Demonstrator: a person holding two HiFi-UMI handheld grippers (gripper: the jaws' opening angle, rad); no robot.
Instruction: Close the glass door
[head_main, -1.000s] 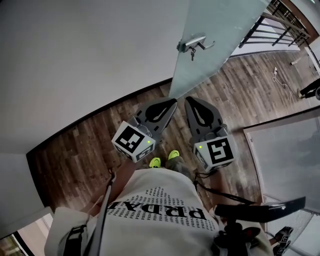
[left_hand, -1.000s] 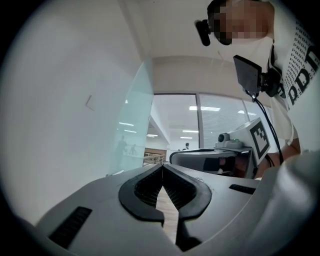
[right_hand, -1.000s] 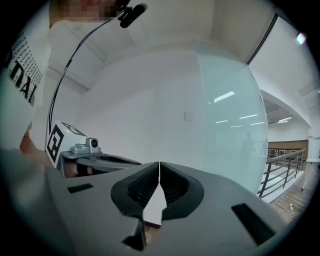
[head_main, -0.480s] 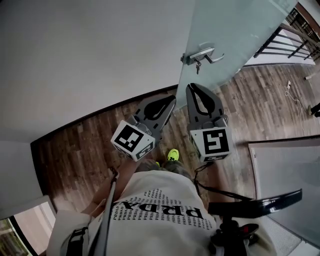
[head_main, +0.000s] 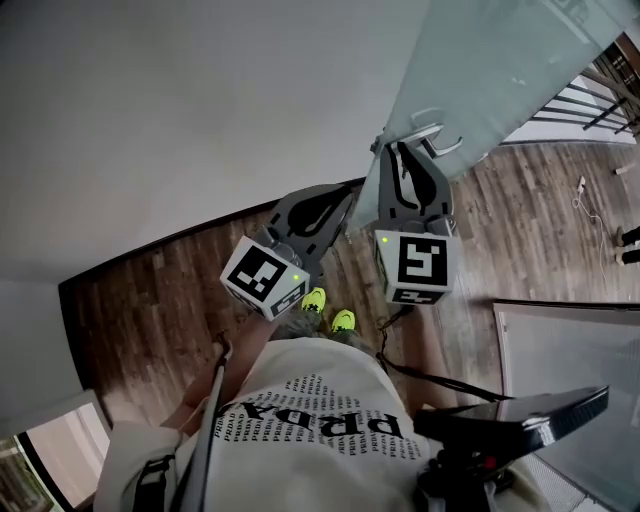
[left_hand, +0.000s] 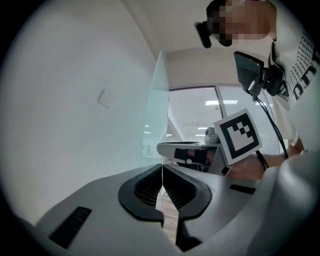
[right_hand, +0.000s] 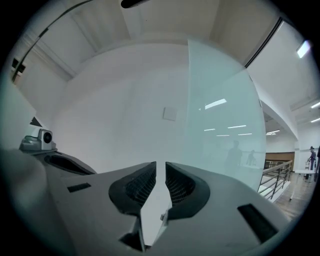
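Standing open from the white wall (head_main: 200, 100), the frosted glass door (head_main: 490, 70) carries a silver lever handle (head_main: 435, 135) near its free edge. The right gripper (head_main: 400, 152) points level just below that handle. Its jaws are a narrow slit apart, have just been opening, and have nothing between them. The left gripper (head_main: 345, 200), jaws pressed together and empty, hovers beside the door's free edge.

Closing in on the glass door (head_main: 500, 70), bringing the right gripper (head_main: 402, 150) tips up just beside the door handle (head_main: 432, 135), carrying the left gripper (head_main: 347, 200) forward alongside, parting the right jaws slightly, nothing between them.
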